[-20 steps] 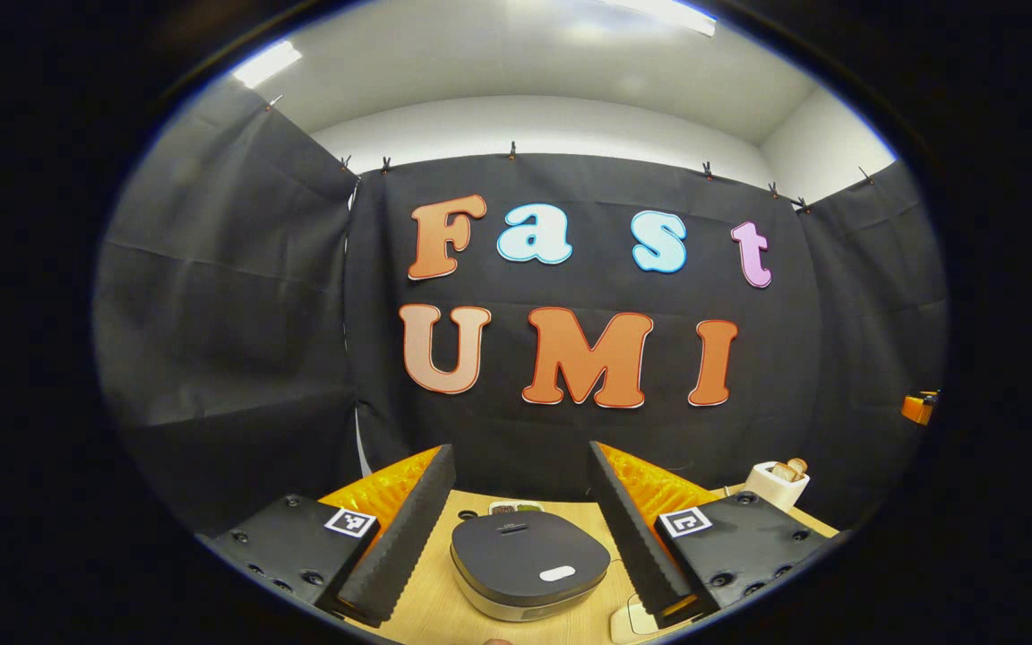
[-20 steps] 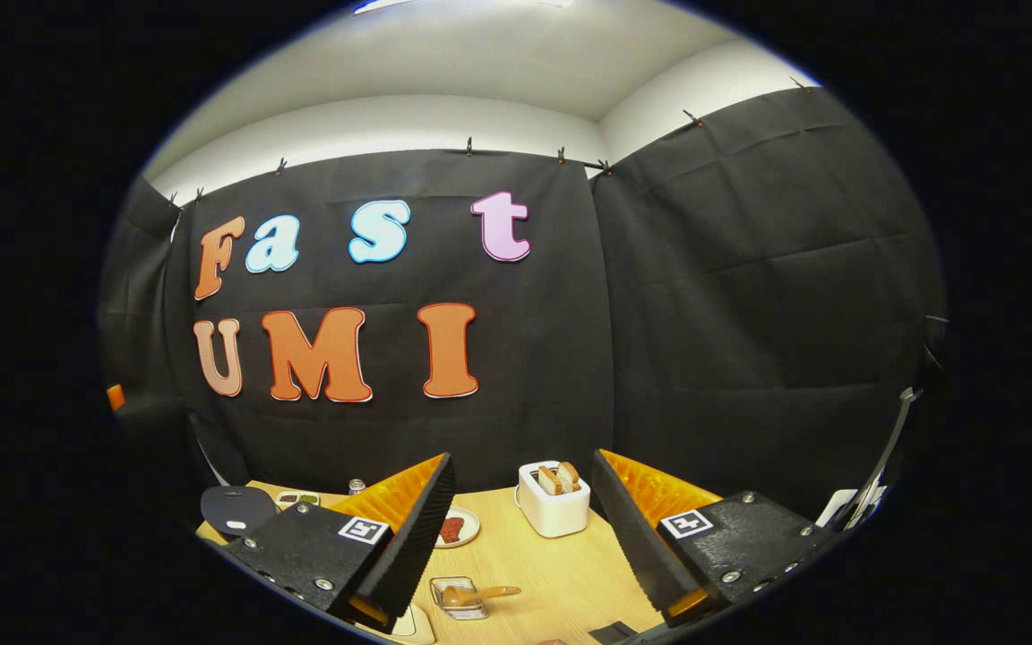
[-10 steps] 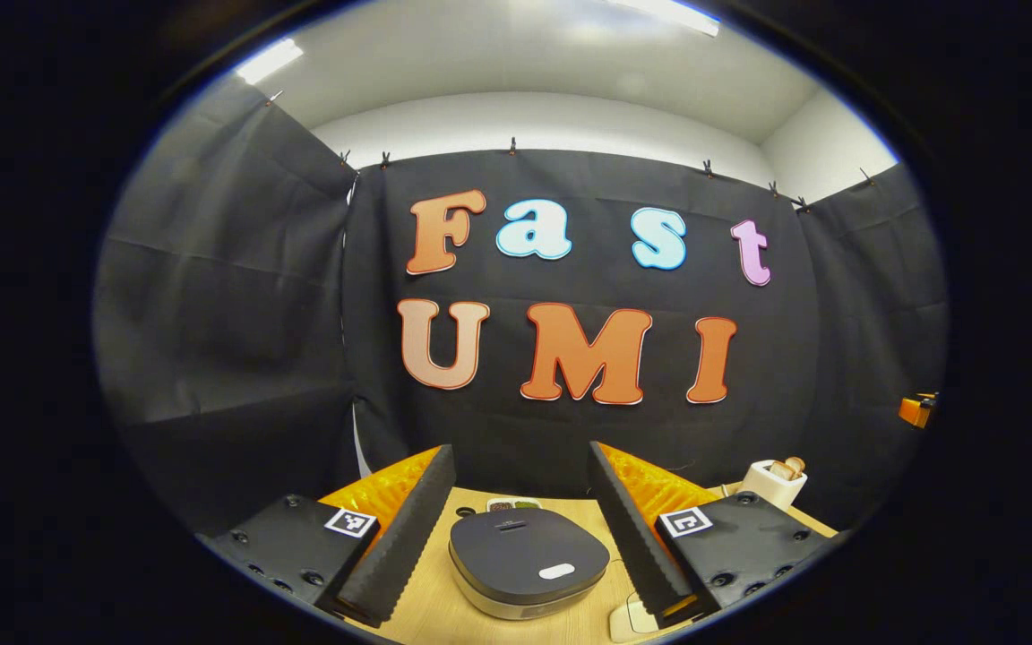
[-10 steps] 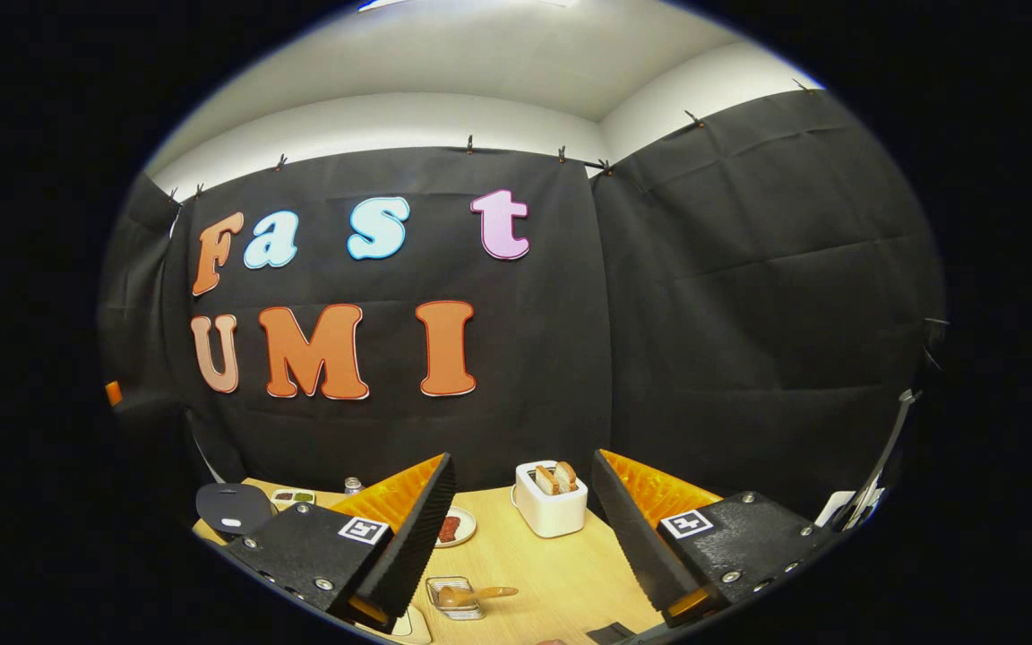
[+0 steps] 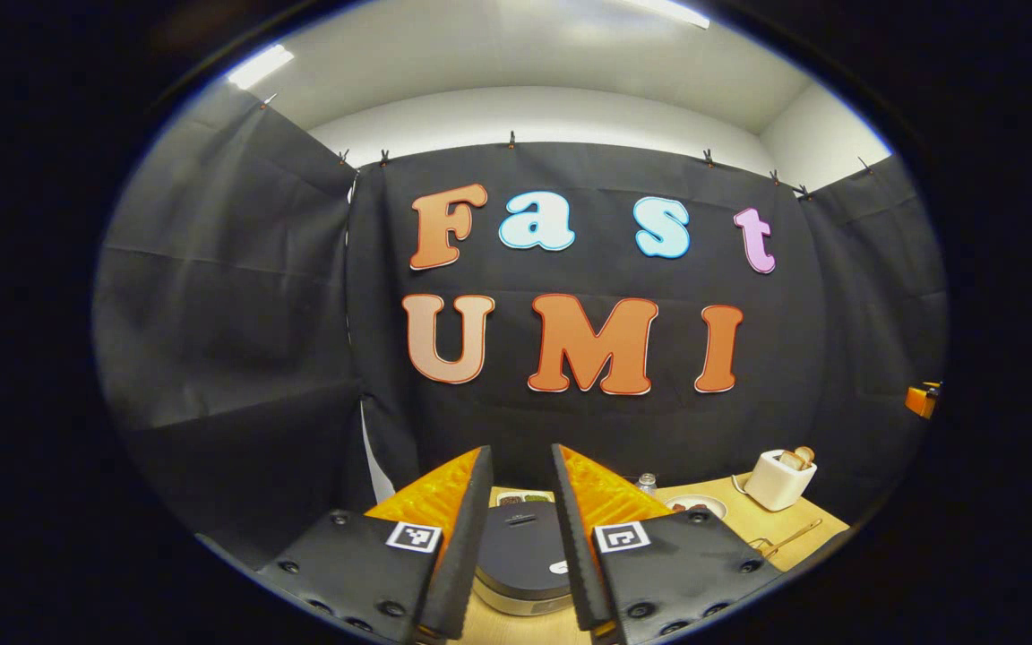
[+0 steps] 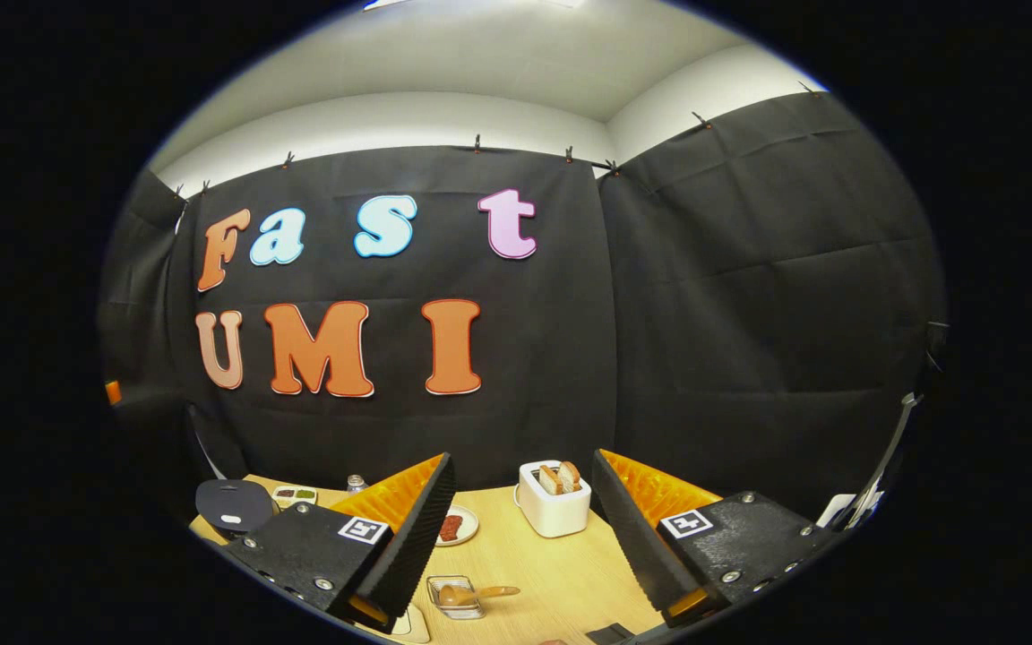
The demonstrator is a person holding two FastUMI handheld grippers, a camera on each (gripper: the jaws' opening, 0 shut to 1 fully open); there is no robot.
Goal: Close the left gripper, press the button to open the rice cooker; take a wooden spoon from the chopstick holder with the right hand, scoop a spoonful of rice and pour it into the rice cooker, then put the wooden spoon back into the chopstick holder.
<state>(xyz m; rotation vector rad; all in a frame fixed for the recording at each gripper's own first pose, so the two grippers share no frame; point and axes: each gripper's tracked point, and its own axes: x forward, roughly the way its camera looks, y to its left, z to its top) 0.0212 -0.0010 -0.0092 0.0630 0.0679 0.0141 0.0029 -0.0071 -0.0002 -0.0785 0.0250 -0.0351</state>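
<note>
Rice cooker (image 5: 520, 555) mostly hidden behind left gripper (image 5: 520, 537) fingers, button half covered. Spoon (image 6: 478, 592) holder cut partly by finger. Plate (image 6: 455, 526) contents too small.

On table: 1 rice cooker (image 5: 520, 551), 1 toaster (image 6: 554, 509), 2 toast slices (image 6: 559, 477), 1 plate (image 6: 456, 526), 1 wooden spoon (image 6: 478, 593).

The table (image 6: 561, 573) is a light wood-grain top; resting directly on it are a closed dark rice cooker (image 6: 231, 504) at the left, a small sectioned dish (image 6: 294, 494) and a small jar (image 6: 356, 485) near the back wall, a plate (image 6: 453, 526), a white toaster (image 6: 554, 509) holding bread, and a clear container (image 6: 455, 597) with a wooden spoon (image 6: 478, 592) in it.
</note>
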